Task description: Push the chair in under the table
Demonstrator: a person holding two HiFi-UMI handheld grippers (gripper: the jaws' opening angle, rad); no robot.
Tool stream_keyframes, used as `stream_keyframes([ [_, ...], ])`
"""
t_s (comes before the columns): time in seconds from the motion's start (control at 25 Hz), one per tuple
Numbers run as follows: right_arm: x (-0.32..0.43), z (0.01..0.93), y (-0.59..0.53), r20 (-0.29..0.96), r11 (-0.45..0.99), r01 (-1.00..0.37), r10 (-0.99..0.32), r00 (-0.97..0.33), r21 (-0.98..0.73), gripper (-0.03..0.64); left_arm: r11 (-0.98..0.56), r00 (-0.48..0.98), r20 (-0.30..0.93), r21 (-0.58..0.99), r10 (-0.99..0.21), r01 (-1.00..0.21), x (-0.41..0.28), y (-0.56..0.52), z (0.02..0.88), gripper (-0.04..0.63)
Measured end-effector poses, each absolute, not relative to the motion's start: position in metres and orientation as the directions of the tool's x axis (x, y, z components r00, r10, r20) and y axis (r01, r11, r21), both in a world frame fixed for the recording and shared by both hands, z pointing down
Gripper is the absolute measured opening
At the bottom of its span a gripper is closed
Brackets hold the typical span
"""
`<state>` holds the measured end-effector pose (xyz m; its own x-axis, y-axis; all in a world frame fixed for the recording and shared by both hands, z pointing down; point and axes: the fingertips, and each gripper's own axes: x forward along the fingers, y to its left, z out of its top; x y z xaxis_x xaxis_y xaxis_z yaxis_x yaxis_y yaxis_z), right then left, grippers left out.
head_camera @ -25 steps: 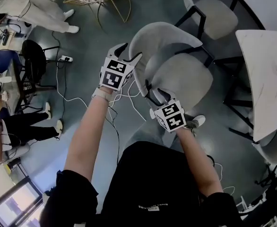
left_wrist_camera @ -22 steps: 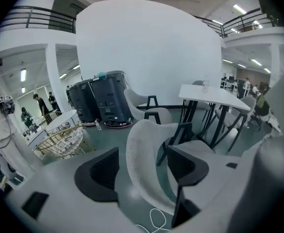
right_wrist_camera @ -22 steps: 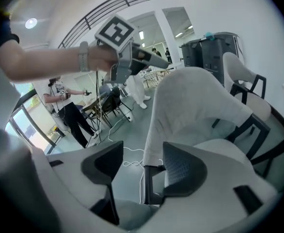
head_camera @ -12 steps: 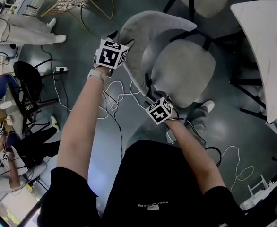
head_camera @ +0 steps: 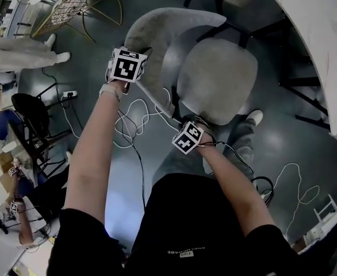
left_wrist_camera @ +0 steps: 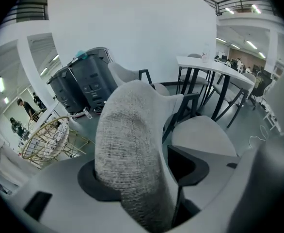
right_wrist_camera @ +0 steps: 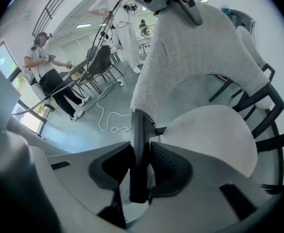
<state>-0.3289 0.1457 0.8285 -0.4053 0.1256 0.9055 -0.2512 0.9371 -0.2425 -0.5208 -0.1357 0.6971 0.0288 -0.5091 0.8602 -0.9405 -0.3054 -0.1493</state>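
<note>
White table (head_camera: 321, 45) running along the upper right, grey chair (head_camera: 217, 79) standing on the dark floor (head_camera: 128, 171) just beside it, seat lying clear of the tabletop, left gripper (left_wrist_camera: 143, 173) straddling the padded backrest (left_wrist_camera: 132, 144) with jaws spread wide, right gripper (right_wrist_camera: 139, 171) closing its jaws, pads touching the black frame post (right_wrist_camera: 138, 140) between them.

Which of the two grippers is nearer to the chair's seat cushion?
Right. The right gripper, its jaws closing on the black frame post, sits right beside the rear of the seat cushion. The left gripper straddles the top of the backrest, farther off.
</note>
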Motion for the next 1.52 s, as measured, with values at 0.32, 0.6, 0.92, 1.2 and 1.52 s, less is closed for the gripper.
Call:
stream_keyframes([
  [0.32, -0.319, 0.825, 0.145, 0.895, 0.948, -0.237, 0.091, -0.437, -0.212, 0.11, -0.206, -0.026, 0.857, -0.153, -0.514, -0.967, -0.519, -0.137, 0.696, 0.181],
  [0.6, -0.281, 0.827, 0.145, 0.906, 0.949, -0.246, 0.08, -0.415, -0.197, 0.112, -0.158, -0.047, 0.858, -0.147, -0.511, -0.976, -0.497, -0.125, 0.696, 0.175],
  [0.92, -0.23, 0.829, 0.145, 0.922, 0.951, -0.259, 0.061, -0.383, -0.17, 0.118, -0.097, -0.082, 0.857, -0.151, -0.509, -0.984, -0.468, -0.106, 0.696, 0.175],
  [1.2, -0.185, 0.831, 0.141, 0.931, 0.938, -0.291, 0.078, -0.356, -0.19, 0.135, -0.023, -0.11, 0.859, -0.14, -0.5, -0.99, -0.442, -0.089, 0.697, 0.175],
  [1.52, -0.146, 0.833, 0.128, 0.937, 0.936, -0.283, 0.108, -0.331, -0.208, 0.155, 0.051, -0.118, 0.857, -0.107, -0.502, -0.993, -0.421, -0.074, 0.699, 0.173],
])
